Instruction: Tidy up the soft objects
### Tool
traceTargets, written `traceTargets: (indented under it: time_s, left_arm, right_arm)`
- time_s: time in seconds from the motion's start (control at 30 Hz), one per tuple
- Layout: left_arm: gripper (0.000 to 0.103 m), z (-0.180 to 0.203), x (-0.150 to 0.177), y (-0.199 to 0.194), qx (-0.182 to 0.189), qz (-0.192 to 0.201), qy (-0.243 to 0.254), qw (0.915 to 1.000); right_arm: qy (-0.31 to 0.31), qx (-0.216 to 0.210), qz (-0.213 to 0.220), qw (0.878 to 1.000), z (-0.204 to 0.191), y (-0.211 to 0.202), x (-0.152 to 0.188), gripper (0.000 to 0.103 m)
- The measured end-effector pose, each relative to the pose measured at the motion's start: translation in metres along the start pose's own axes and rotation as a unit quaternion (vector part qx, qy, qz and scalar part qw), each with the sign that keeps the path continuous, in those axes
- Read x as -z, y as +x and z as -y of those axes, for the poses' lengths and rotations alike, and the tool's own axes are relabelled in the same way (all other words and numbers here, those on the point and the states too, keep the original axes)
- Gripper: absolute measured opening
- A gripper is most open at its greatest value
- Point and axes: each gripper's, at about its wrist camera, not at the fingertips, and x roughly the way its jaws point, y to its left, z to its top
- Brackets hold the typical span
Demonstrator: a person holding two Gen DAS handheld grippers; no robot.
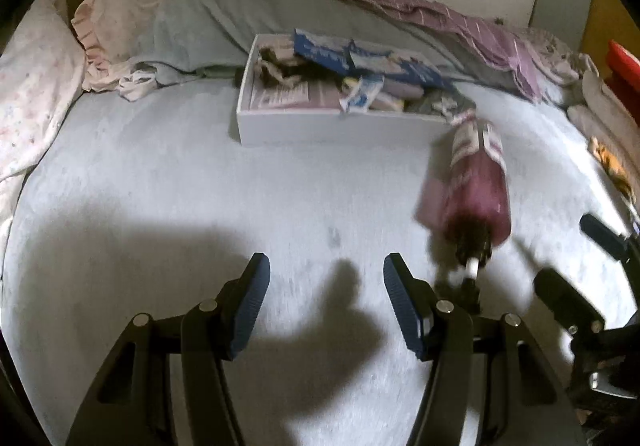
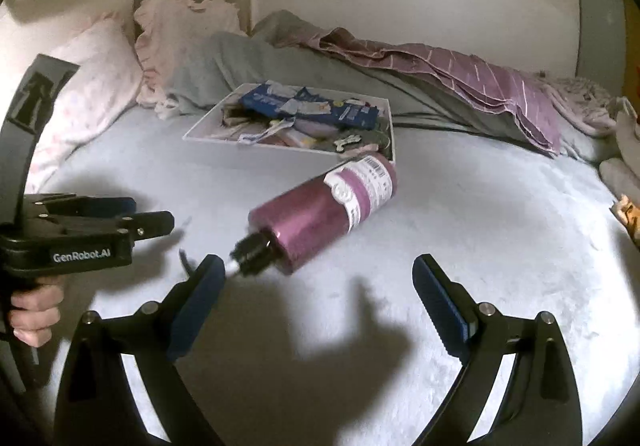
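Purple plastic caught the eye first in the left wrist view: a pump bottle point(image 1: 476, 186) lay on its side on the pale bed sheet point(image 1: 200, 186), its far end just beside the near right corner of the white box point(image 1: 332, 130). That box already held a jumble of blue packets and small cloth items, so part of the sorting looked done. The left tongs point(image 1: 326, 286) stood released over bare sheet with nothing between them. A grey blanket point(image 1: 224, 22) and a striped purple cloth point(image 1: 460, 18) lay heaped behind the box, unsorted by the look of it.

From the right wrist view the bottle point(image 2: 320, 206) lay loose, nozzle toward the camera and close by the left finger of the right tongs point(image 2: 318, 282), which gaped wide and gripped nothing. A hand point(image 2: 34, 310) held the other tool at the left edge. Pink pillows point(image 2: 92, 102) rested at the bedhead. Judging by this, bottle and bedding remained to be dealt with.
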Motion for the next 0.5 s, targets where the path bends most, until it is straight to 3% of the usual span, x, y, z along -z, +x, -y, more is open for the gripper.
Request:
traceTargets:
  time_s: [0.17,0.3,0.5]
  left_arm:
    - [0.060,0.005,0.018,0.004,-0.010,0.007,0.008,0.9999]
    - [0.059,0.012,0.019,0.000,-0.015,0.026,0.026,0.9992]
    - [0.060,0.018,0.021,0.002,-0.023,0.031,0.042,0.9984]
  right_arm:
    - [-0.007,0.007,0.030,0.999,-0.005,-0.009,0.005,0.095]
    - [-0.019,0.035,0.007,0.999,-0.011,0.001,0.006,0.095]
    - [-0.017,0.023,-0.022,0.999,-0.011,0.012,0.009,0.094]
